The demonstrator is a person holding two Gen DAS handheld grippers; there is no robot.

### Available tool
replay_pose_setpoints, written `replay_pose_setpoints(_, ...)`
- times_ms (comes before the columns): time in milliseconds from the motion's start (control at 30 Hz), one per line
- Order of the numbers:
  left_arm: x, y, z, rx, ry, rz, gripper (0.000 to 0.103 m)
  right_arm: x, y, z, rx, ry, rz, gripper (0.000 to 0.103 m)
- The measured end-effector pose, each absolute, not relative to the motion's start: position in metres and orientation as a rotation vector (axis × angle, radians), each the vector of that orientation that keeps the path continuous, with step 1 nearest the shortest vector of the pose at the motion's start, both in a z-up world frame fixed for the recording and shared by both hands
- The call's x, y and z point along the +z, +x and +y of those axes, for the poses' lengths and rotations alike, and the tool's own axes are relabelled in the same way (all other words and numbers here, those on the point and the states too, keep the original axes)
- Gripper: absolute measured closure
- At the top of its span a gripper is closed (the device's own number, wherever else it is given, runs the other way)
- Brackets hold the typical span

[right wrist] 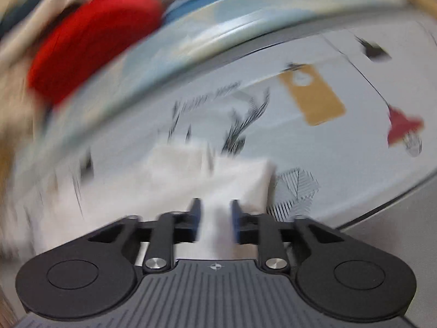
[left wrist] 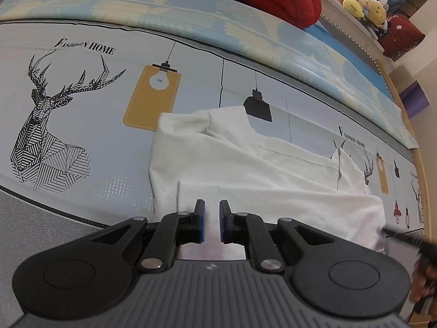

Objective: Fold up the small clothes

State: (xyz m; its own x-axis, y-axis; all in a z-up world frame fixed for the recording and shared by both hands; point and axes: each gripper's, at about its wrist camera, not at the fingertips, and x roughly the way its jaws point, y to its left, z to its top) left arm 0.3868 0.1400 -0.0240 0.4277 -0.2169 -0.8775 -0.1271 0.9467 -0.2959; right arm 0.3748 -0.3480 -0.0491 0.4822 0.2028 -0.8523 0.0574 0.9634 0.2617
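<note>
My left gripper (left wrist: 212, 220) has its jaws slightly apart over the near hem of the white garment (left wrist: 245, 164), pinching nothing I can see. My right gripper (right wrist: 215, 220), blurred, is spread with white cloth between the pads; grip unclear. The garment lies on the printed bedsheet (left wrist: 82, 109), one flap folded over, sleeve and collar exposed. I judge most folds remain.

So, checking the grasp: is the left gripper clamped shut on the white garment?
No, the left gripper has parted jaws above the white garment.
</note>
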Motion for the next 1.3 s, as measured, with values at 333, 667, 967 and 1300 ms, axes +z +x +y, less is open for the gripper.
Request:
replay_pose_setpoints(333,-0.027,0.384,0.143,-0.024,-0.33,1.137,0.088,-0.06,0.349,-0.358,0.145,0.196,1.171,0.066)
replay_pose_setpoints(667,-0.066,0.391,0.173,0.099,-0.416,1.221,0.033,-0.087,0.371,-0.363,0.062,0.371,1.139,0.056)
replay_pose_setpoints(967,-0.083,0.399,0.16,0.083,-0.429,1.191,0.041,-0.096,0.386,-0.38,0.009,0.548,1.054,0.06)
replay_pose_setpoints(1300,-0.071,0.409,0.153,0.085,-0.371,1.083,0.096,-0.081,0.405,-0.378,-0.045,0.501,0.928,0.093)
